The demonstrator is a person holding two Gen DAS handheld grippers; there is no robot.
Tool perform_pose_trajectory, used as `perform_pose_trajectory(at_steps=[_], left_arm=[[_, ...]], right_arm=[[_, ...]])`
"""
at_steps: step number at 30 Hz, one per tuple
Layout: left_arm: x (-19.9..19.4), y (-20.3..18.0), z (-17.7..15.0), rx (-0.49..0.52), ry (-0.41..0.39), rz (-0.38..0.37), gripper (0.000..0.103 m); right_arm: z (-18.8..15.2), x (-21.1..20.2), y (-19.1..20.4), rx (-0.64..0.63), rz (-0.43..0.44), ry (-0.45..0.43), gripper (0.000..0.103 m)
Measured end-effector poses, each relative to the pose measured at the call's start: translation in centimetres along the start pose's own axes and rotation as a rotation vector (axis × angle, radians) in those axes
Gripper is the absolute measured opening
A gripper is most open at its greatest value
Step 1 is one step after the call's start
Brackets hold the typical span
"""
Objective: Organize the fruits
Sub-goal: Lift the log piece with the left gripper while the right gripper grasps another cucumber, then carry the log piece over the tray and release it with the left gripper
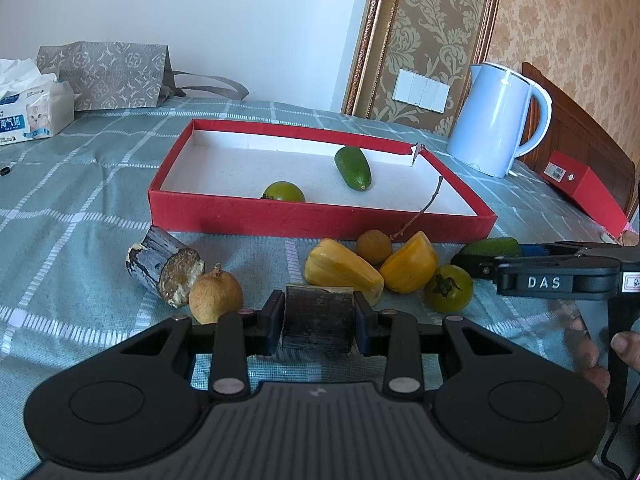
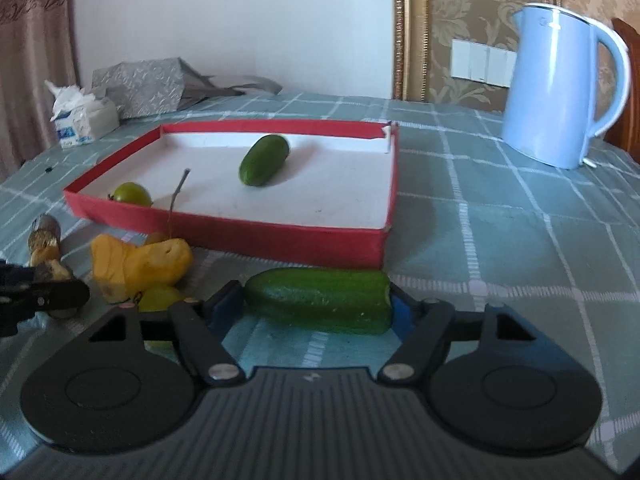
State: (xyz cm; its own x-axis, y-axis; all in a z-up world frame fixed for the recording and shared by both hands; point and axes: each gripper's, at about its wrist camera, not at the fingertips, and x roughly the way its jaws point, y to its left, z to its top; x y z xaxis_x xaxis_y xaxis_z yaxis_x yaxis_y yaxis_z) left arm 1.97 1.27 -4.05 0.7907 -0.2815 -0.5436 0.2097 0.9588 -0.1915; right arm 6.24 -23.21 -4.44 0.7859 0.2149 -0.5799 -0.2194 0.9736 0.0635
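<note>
Left tongs [image 1: 319,322] clamped on a dark sugarcane stub [image 1: 318,320], pads tight on both sides, stub low over the checked cloth on the bench [image 1: 80,216]. Right tongs [image 2: 318,304] straddle a cut cucumber piece [image 2: 320,304] lying crosswise on the cloth; it fills the gap end to end, but I cannot tell whether the pads actually press on it. Fingers of a hand [image 1: 600,356] show on the right tongs' handle in the left view. Loose on the cloth just past the left tongs: a brown longan [image 1: 215,298] touching a second sugarcane chunk [image 1: 164,270], two yellow jackfruit pieces [image 1: 342,272] side by side, a smaller longan with a twig [image 1: 374,246] between them at the back, a green tomato [image 1: 448,288] just right of the jackfruit. Behind all that sits the red box lid [image 1: 320,224], white inside, far right corner torn. Inside it: a green tomato [image 1: 284,192] against the near wall, a whole small cucumber [image 1: 353,168] further in, well apart. Beyond the lid: blue kettle [image 1: 496,120] at right, tissue pack [image 1: 32,112] and patterned paper bag [image 1: 104,76] at far left.
</note>
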Motion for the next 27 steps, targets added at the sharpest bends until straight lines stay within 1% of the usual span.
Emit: perform_pose_trajectory(at_steps=[5, 8, 20, 27], left_arm=[[0.0, 0.0, 0.0, 0.003, -0.001, 0.001, 0.034], [-0.1, -0.2, -0.1, 0.021, 0.001, 0.004, 0.034], [-0.3, -1.5, -0.3, 0.084, 0.004, 0.059, 0.033], [-0.8, -1.6, -0.1, 0.085, 0.009, 0.069, 0.033]], right_arm=[[-0.1, -0.2, -0.5, 0.015, 0.004, -0.013, 0.073], [-0.1, -0.5, -0.5, 0.016, 0.004, -0.025, 0.073], [-0.2, -0.7, -0.3, 0.01, 0.004, -0.034, 0.073], [-0.2, -0.7, -0.3, 0.01, 0.011, -0.028, 0.073]])
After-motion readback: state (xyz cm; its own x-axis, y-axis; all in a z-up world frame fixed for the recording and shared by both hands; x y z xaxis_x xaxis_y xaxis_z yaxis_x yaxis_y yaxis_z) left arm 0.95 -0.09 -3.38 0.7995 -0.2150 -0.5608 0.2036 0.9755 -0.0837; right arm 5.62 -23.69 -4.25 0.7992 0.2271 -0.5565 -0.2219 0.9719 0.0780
